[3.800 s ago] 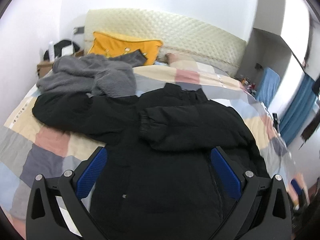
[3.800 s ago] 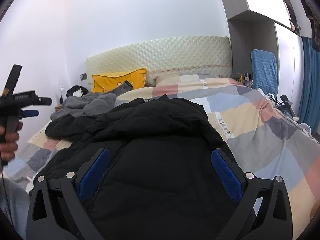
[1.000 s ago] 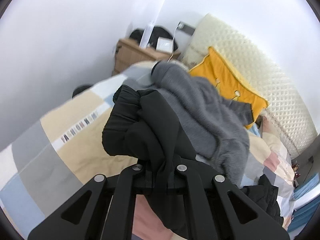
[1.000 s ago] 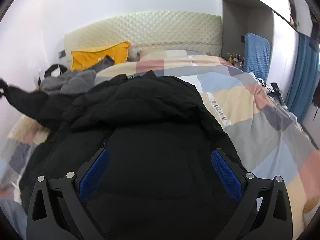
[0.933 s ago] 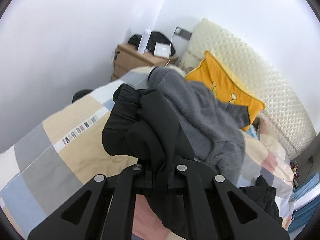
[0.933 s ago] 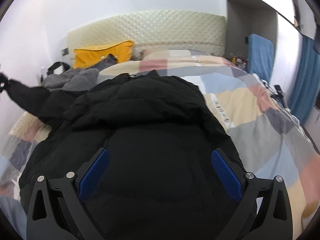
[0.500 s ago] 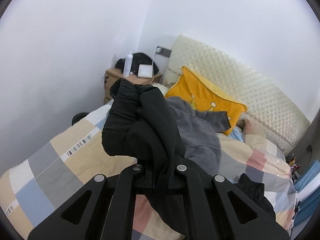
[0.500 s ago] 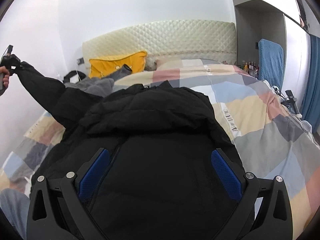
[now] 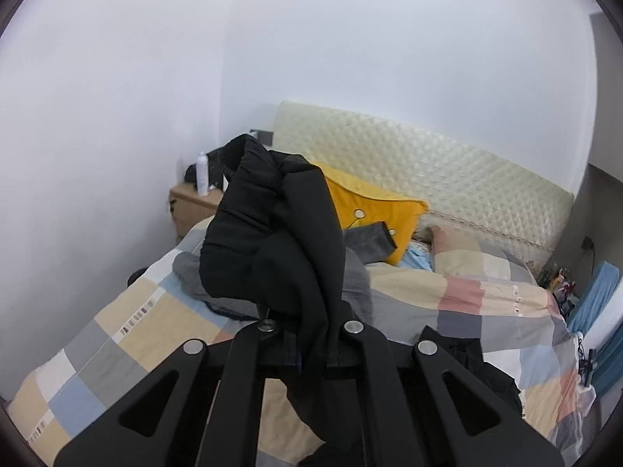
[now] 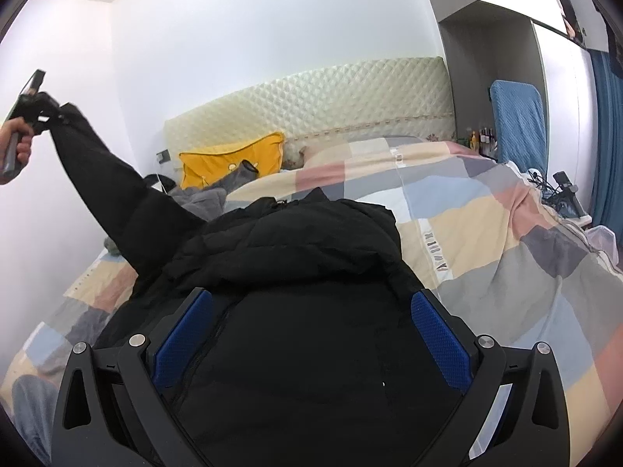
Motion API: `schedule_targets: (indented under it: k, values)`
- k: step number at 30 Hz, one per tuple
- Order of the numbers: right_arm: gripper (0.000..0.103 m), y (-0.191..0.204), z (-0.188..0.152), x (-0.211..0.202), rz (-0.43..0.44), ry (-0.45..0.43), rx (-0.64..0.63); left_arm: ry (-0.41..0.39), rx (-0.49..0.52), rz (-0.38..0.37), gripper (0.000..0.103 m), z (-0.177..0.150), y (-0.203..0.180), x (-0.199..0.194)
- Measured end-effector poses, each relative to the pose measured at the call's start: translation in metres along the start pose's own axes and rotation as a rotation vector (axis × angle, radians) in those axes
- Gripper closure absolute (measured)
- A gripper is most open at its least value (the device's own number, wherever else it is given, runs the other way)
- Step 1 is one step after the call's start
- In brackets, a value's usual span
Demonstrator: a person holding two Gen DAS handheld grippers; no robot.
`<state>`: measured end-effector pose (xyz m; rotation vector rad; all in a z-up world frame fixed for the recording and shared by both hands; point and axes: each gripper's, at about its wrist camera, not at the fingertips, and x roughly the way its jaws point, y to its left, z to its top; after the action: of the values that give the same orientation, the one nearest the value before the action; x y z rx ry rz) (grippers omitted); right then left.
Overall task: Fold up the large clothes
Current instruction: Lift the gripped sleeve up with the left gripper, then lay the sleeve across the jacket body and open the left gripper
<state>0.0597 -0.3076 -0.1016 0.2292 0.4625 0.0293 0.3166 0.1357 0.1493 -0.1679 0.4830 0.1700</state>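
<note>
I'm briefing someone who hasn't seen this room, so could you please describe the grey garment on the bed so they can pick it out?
Start at the cream headboard and find the yellow pillow below it. The grey fleece lies crumpled just in front of that pillow, one sleeve reaching over it. Unlike the smooth black jacket beside it, it is fuzzy and pale grey.

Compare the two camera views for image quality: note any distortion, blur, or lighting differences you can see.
Left wrist view: strong fisheye bending and dark corners; the black jacket sleeve clamped in the left gripper blocks the centre; the headboard looks soft. Right wrist view: same curvature; the right gripper is sharp; the wardrobe top is brightly lit.
</note>
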Motion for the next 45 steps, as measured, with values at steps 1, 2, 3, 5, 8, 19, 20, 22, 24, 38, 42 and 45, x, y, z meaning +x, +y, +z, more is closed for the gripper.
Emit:
schedule_targets:
  k: [1, 2, 3, 5, 8, 19, 20, 22, 24, 38, 42, 45]
  values:
    - [0.0, -0.002, 0.0, -0.001, 0.0, 0.001, 0.0, -0.012, 0.016, -0.007, 0.098, -0.001, -0.014, -0.004]
    - [0.0, -0.005, 0.001, -0.003, -0.001, -0.001, 0.0, -0.021, 0.034, -0.013, 0.098, -0.003, -0.026, -0.007]
    - [0.0, -0.006, 0.001, -0.005, -0.001, -0.005, -0.002, -0.029, 0.052, -0.018, 0.098, -0.006, -0.035, -0.012]
    - [0.0, -0.009, 0.003, -0.008, -0.004, -0.014, -0.011, -0.036, 0.09, -0.041, 0.098, -0.013, -0.064, -0.018]
    - [0.0, -0.012, 0.005, -0.011, -0.003, -0.032, -0.031, -0.043, 0.099, -0.085, 0.098, -0.025, -0.097, -0.022]
    - [0.0, -0.037, 0.008, -0.011, 0.002, -0.057, 0.006, -0.023, 0.268, -0.277, 0.098, -0.08, -0.245, -0.032]
    - [0.0, -0.039, 0.008, -0.012, 0.009, -0.061, 0.016, -0.019, 0.299, -0.288, 0.098, -0.088, -0.258, -0.031]
    - [0.0, -0.043, 0.008, -0.015, 0.01, -0.068, 0.028, -0.012, 0.349, -0.306, 0.098, -0.106, -0.279, -0.03]
    - [0.0, -0.048, 0.008, -0.018, 0.008, -0.079, 0.046, 0.02, 0.386, -0.341, 0.098, -0.128, -0.304, -0.022]
    - [0.0, -0.09, 0.009, -0.021, -0.009, -0.14, 0.19, 0.196, 0.592, -0.494, 0.098, -0.283, -0.413, 0.026]
    - [0.0, -0.095, 0.01, -0.015, 0.002, -0.133, 0.211, 0.248, 0.645, -0.498, 0.098, -0.319, -0.427, 0.05]
    - [0.0, -0.098, 0.008, -0.011, -0.002, -0.124, 0.215, 0.276, 0.679, -0.494, 0.098, -0.34, -0.433, 0.065]
